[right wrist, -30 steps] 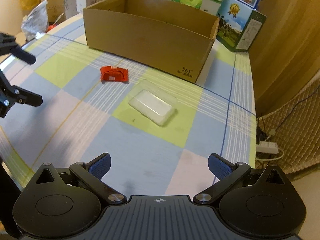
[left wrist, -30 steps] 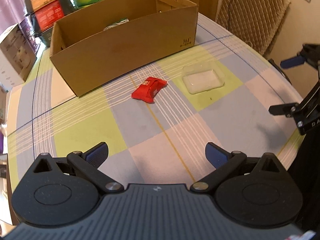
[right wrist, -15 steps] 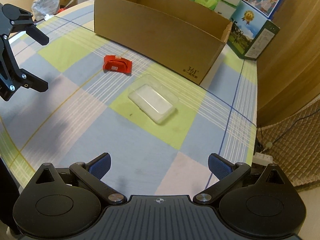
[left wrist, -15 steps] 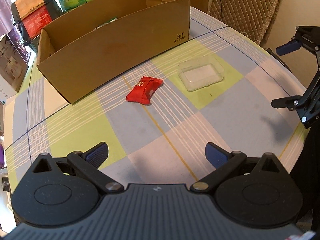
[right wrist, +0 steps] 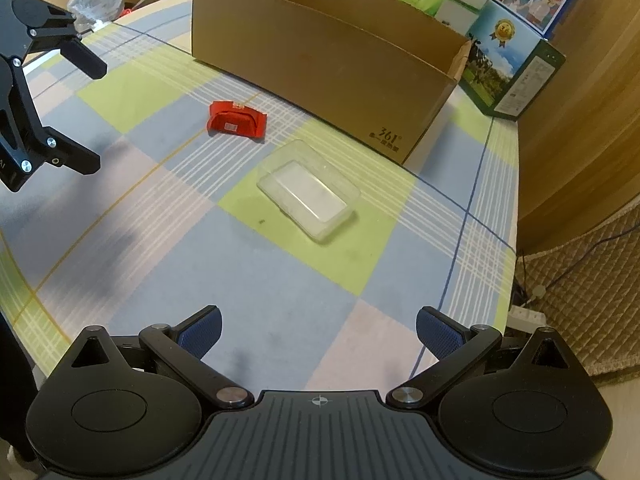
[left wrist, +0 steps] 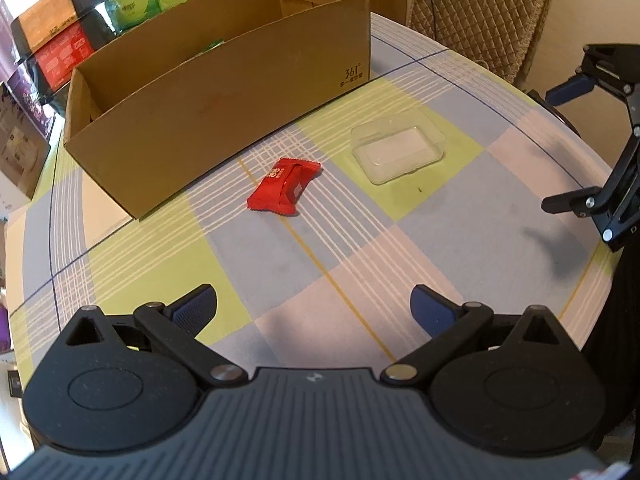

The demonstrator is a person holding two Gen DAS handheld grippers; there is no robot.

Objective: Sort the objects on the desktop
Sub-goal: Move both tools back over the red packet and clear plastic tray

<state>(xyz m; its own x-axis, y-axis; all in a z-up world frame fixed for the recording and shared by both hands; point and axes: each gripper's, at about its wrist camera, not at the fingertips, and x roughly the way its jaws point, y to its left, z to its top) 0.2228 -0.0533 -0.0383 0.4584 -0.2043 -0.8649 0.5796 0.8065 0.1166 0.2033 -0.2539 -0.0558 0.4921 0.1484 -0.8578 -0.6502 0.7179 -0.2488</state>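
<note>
A red snack packet (left wrist: 285, 186) (right wrist: 237, 119) lies on the checked tablecloth in front of a long open cardboard box (left wrist: 224, 92) (right wrist: 328, 56). To its right rests a clear plastic lidded container (left wrist: 397, 149) (right wrist: 309, 190). My left gripper (left wrist: 314, 306) hovers open over the table's near side, well short of the packet. My right gripper (right wrist: 318, 326) is open too, short of the clear container. Each gripper shows in the other's view, the right gripper (left wrist: 560, 144) at the right edge and the left gripper (right wrist: 94, 114) at the left edge, both empty.
Stacked tissue packs and coloured cartons (left wrist: 68, 36) stand behind the box. A green printed carton (right wrist: 516, 76) sits at the box's right end. A quilted chair back (left wrist: 476, 12) stands beyond the table; the table edge (right wrist: 514, 240) drops to a cabled floor.
Both grippers have moved forward toward the table's middle, so the packet, container and box look larger and closer. Both stayed open. No object has shifted.
</note>
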